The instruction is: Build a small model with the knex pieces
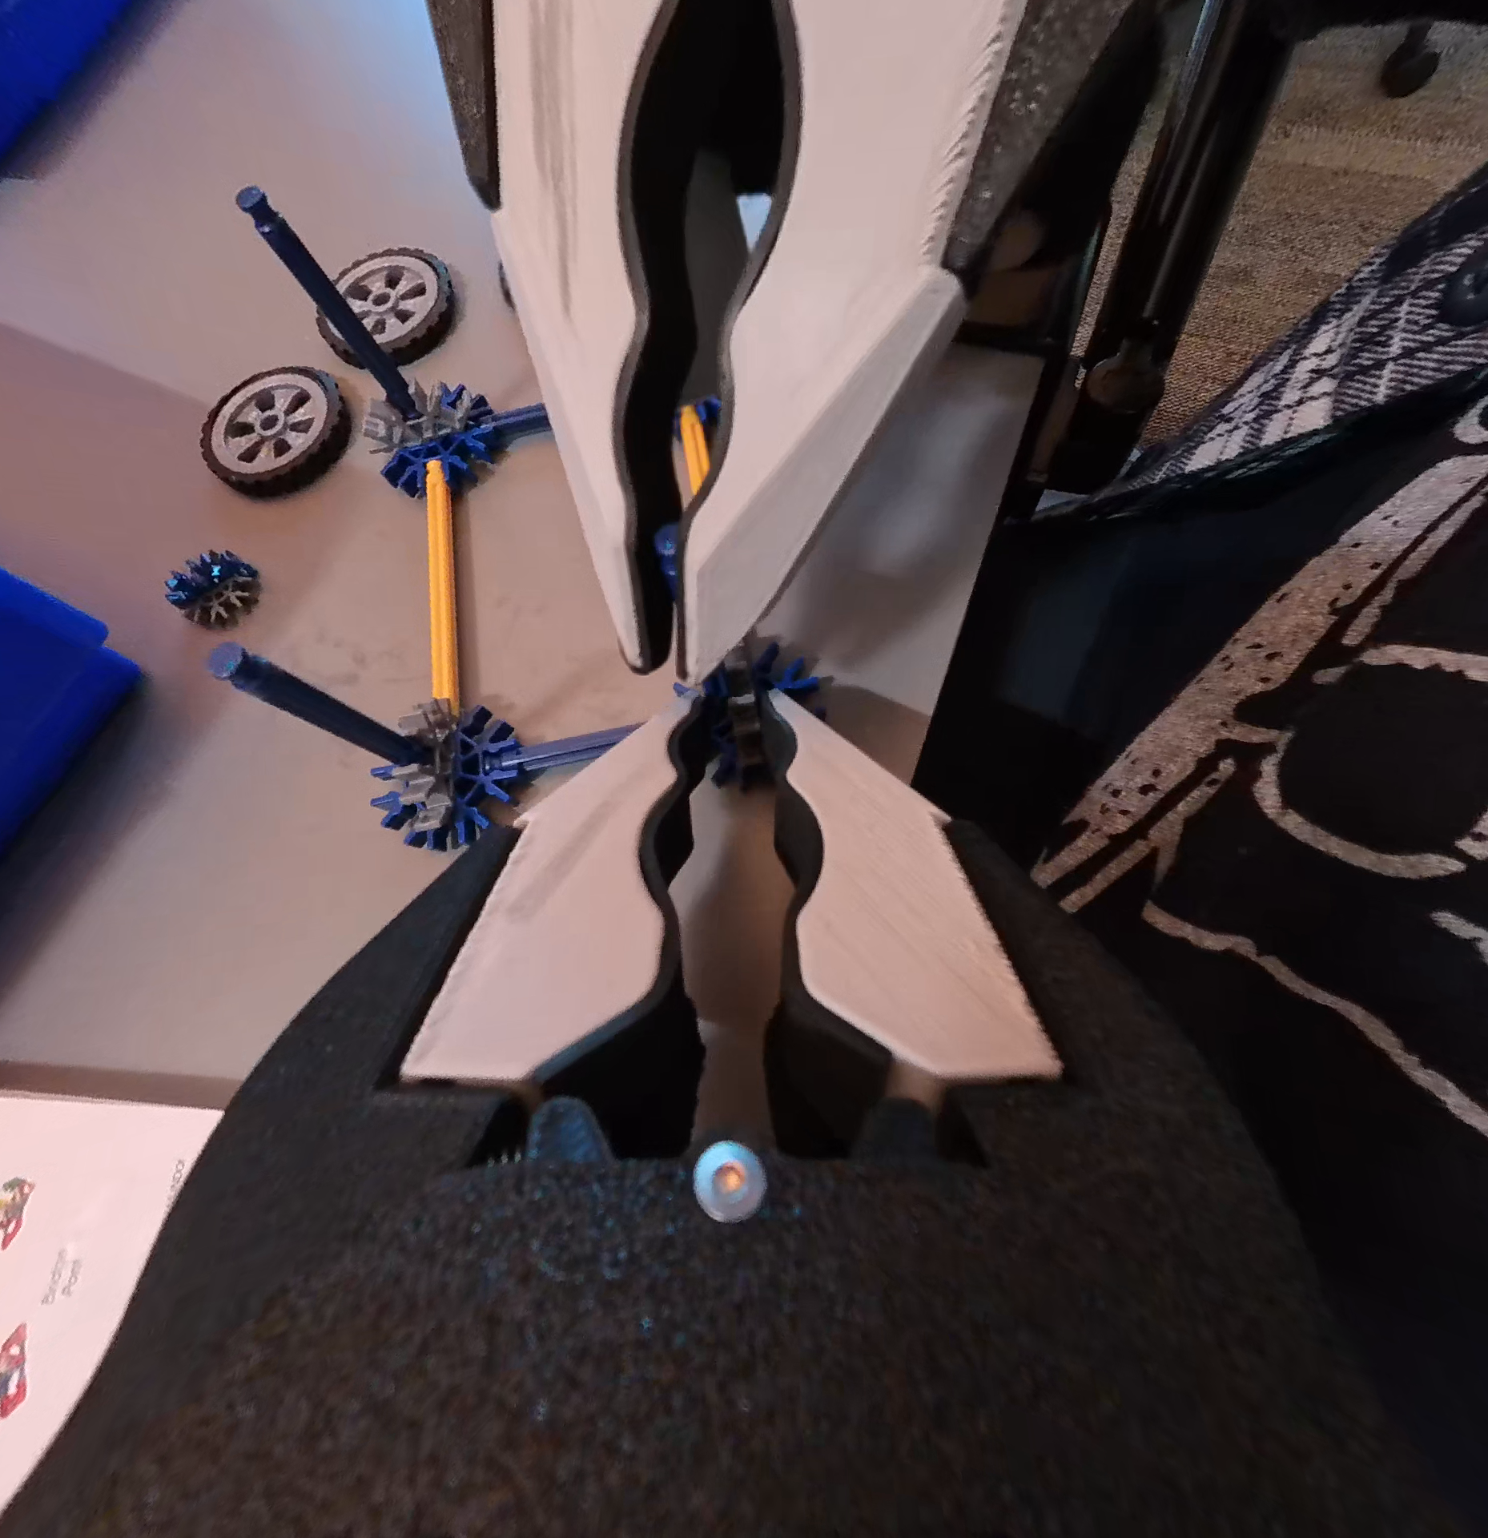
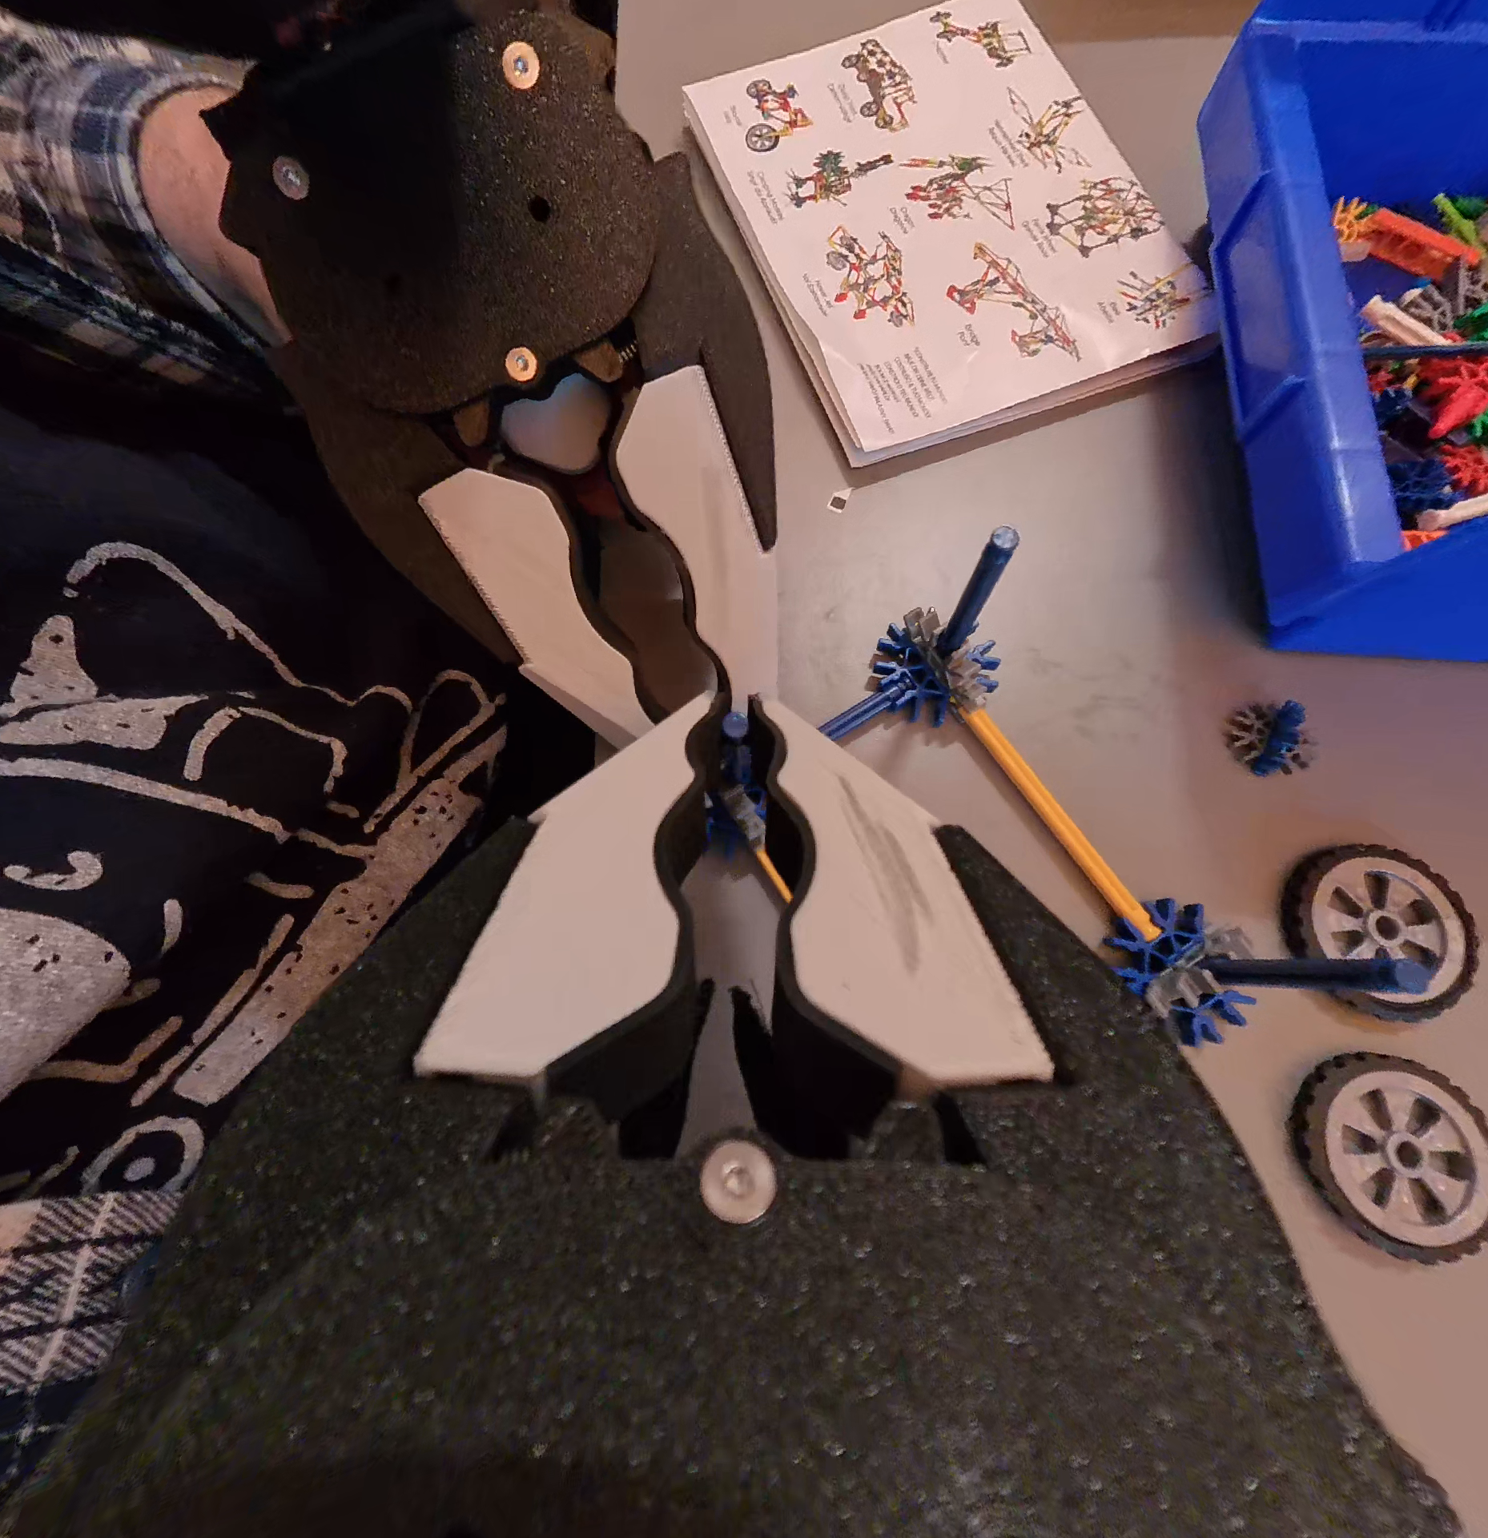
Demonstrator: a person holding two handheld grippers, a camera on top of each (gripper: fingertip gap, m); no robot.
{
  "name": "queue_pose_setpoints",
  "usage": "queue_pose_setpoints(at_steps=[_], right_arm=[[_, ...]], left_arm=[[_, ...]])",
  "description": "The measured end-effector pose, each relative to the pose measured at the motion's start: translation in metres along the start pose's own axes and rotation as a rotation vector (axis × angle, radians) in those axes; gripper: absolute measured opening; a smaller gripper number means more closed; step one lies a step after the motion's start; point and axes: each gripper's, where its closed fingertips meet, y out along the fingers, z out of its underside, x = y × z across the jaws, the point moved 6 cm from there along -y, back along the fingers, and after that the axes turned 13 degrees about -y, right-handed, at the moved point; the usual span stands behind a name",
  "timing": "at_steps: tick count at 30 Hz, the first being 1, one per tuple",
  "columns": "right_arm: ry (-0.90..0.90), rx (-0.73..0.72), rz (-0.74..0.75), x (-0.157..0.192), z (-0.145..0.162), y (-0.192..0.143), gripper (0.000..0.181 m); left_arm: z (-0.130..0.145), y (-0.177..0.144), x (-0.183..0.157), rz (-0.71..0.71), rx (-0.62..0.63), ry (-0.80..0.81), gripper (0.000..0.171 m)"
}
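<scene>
Your left gripper [image 1: 736, 716] is clamped on a blue snowflake connector [image 1: 753, 707] at the near corner of the rod frame [image 1: 441, 574] on the table [image 1: 225, 915]. Your right gripper [image 2: 736, 732] is closed around a short blue rod [image 2: 734, 736] at that joint. Two wheels [image 2: 1381, 932] and a loose connector [image 2: 1269, 736] lie unattached. The blue bin [image 2: 1273, 333] holds mixed coloured pieces beside a booklet [image 2: 932, 250].

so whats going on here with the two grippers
A person holds both grippers over one corner of a rod-and-connector frame on the grey table. The left gripper is shut on a blue and grey connector. The right gripper pinches a short blue rod standing up from that connector. Two loose wheels, a spare connector, an instruction booklet and a blue parts bin lie nearby.
</scene>
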Motion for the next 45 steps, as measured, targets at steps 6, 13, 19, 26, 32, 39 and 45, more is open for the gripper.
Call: queue_pose_setpoints(at_steps=[6, 13, 19, 26, 32, 39, 45], right_arm=[[0.024, -0.001, -0.033, -0.001, -0.001, 0.001, 0.005], [0.065, -0.012, -0.052, -0.004, 0.007, -0.005, 0.023], [-0.066, 0.114, 0.013, 0.003, 0.025, 0.003, 0.022], [-0.095, 0.078, 0.025, 0.003, 0.026, 0.008, 0.017], [-0.073, 0.04, 0.003, 0.001, 0.028, 0.009, 0.016], [-0.047, 0.016, -0.015, -0.001, 0.03, 0.01, 0.016], [-0.036, 0.013, -0.027, -0.002, 0.03, 0.01, 0.015]], left_arm=[[-0.002, 0.002, -0.001, 0.024, 0.004, 0.015, 0.008], [-0.003, 0.003, 0.005, 0.052, 0.011, 0.008, 0.006], [-0.004, 0.005, 0.01, 0.083, 0.017, 0.033, 0.006], [-0.005, 0.005, 0.013, 0.103, 0.019, 0.056, 0.006], [-0.005, 0.006, 0.015, 0.127, 0.023, 0.083, 0.005], [-0.006, 0.007, 0.019, 0.178, 0.034, 0.105, 0.005], [-0.006, 0.007, 0.02, 0.2, 0.037, 0.125, 0.004]])
